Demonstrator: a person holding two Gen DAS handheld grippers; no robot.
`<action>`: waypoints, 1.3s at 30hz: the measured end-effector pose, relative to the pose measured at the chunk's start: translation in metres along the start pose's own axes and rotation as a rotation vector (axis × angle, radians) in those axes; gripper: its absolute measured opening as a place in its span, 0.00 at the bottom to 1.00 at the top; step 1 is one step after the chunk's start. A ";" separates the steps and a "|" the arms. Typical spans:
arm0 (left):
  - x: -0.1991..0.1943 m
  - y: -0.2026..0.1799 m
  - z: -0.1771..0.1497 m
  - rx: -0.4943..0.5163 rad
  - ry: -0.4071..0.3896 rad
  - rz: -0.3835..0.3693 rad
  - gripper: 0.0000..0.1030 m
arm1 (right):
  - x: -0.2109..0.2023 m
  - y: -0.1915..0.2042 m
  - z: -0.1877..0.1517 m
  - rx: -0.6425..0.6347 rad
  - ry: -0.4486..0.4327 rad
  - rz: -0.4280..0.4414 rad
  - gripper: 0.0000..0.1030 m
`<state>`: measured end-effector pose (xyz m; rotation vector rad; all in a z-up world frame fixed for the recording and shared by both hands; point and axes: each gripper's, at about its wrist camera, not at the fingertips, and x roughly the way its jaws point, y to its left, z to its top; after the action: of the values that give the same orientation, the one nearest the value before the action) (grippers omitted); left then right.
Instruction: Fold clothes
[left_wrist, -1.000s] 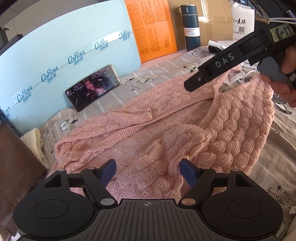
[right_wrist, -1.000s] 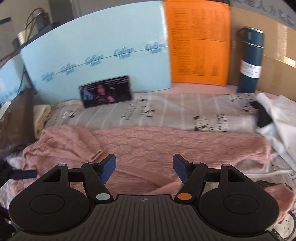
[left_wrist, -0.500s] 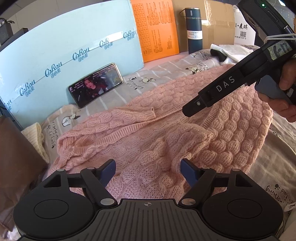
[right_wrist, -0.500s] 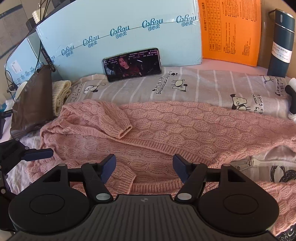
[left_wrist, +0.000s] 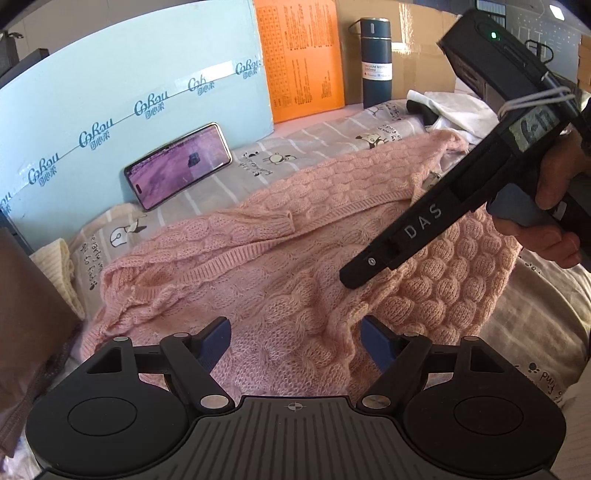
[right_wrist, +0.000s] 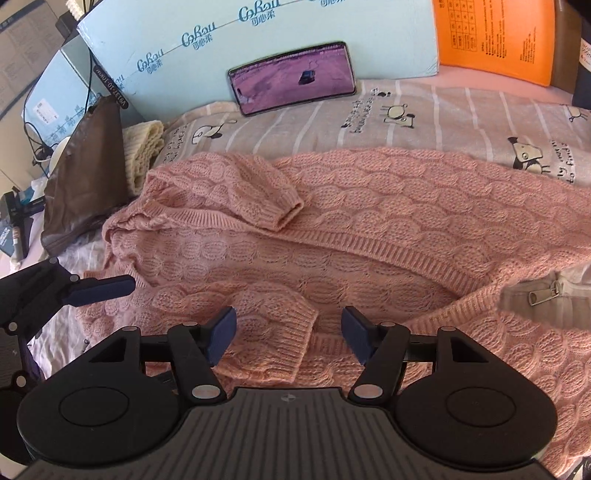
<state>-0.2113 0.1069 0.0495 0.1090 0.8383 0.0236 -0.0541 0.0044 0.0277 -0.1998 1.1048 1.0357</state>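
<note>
On the bed, a pink knit sweater lay spread across the striped sheet, both sleeves turned in over the body. One cuff sat near the far hem; the other cuff lay just ahead of the right gripper, whose jaws stood apart around it, gripping nothing. The left gripper hovered over the near edge of the knit, jaws apart as well. Such a loose, chunky weave looked likely to snag on a jaw tip, or to stretch and drag the whole sweater if only one layer was pinched. A shallow bite on the cuff might have slipped and let the sleeve unroll. Any wide sweep could have knocked the phone propped against the blue board.
</note>
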 end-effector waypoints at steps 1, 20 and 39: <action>-0.003 0.004 -0.001 -0.015 0.006 0.004 0.77 | 0.002 0.001 -0.001 -0.004 0.018 0.011 0.39; 0.008 0.067 0.025 -0.265 -0.142 0.116 0.87 | -0.026 0.006 0.000 -0.173 -0.012 -0.047 0.49; 0.026 -0.007 0.043 0.102 -0.148 -0.001 0.88 | -0.091 -0.082 -0.046 0.065 -0.258 -0.404 0.66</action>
<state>-0.1621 0.0977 0.0578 0.2039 0.6918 -0.0281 -0.0260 -0.1207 0.0512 -0.2200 0.8191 0.6429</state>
